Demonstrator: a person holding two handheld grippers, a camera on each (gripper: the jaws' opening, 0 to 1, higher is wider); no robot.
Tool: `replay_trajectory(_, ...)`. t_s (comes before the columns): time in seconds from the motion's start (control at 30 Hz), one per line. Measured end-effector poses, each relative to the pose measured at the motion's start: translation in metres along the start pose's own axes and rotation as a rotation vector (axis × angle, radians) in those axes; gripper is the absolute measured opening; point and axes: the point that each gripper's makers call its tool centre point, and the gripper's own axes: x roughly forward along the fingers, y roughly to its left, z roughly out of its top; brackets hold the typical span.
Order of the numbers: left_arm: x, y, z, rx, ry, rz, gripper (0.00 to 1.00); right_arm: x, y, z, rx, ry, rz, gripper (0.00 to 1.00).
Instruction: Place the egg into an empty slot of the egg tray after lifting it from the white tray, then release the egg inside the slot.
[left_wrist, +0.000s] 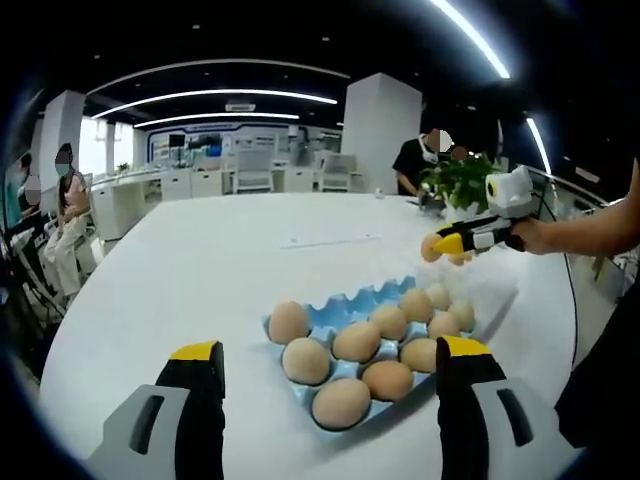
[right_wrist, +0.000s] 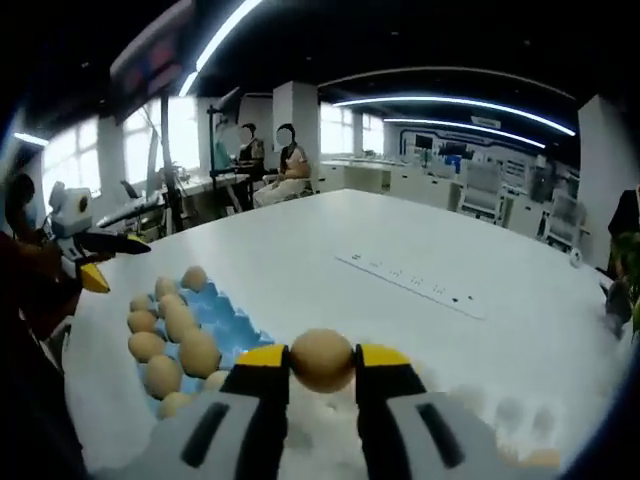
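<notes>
A brown egg (right_wrist: 322, 360) is clamped between the yellow-tipped jaws of my right gripper (right_wrist: 322, 365), lifted just above the bumpy white tray (right_wrist: 480, 420). In the left gripper view this same egg (left_wrist: 431, 247) hangs in the right gripper (left_wrist: 447, 245) over the table, beyond the blue egg tray (left_wrist: 330, 315). Several brown eggs fill much of the blue tray (right_wrist: 225, 315); blue cells show bare at its far side. My left gripper (left_wrist: 330, 350) is open, its jaws wide apart in front of the blue tray with nothing between them.
The white tray (left_wrist: 495, 290) lies against the blue tray's right side. A long white table (left_wrist: 230, 250) stretches away, with a power strip (right_wrist: 415, 278) on it. A potted plant (left_wrist: 462, 180) and seated people are at the far end.
</notes>
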Motion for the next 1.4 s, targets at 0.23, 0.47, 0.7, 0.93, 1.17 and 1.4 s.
replay_trajectory(0.23, 0.001, 0.003, 0.000, -0.001, -0.001, 0.004, 0.88, 0.026, 0.034, 0.015, -0.019, -0.020, 0.089, 0.24)
replay_trajectory(0.47, 0.000, 0.005, -0.001, -0.009, 0.001, 0.007, 0.88, 0.055, 0.072, 0.028, -0.039, -0.024, 0.188, 0.24)
replay_trajectory(0.7, -0.001, 0.005, -0.003, -0.023, 0.002, 0.005, 0.86, 0.084, 0.110, 0.032, -0.090, -0.009, 0.282, 0.24)
replay_trajectory(0.93, -0.003, 0.008, -0.005, -0.030, 0.001, 0.012, 0.86, 0.102, 0.132, 0.033, -0.110, 0.003, 0.328, 0.24)
replay_trajectory(1.17, -0.002, 0.006, -0.008, -0.035, 0.007, 0.002, 0.86, 0.111, 0.141, 0.028, -0.117, 0.024, 0.351, 0.25)
replay_trajectory(1.4, -0.002, 0.006, -0.007, -0.035, 0.005, -0.001, 0.85, 0.117, 0.148, 0.023, -0.129, 0.044, 0.369, 0.25)
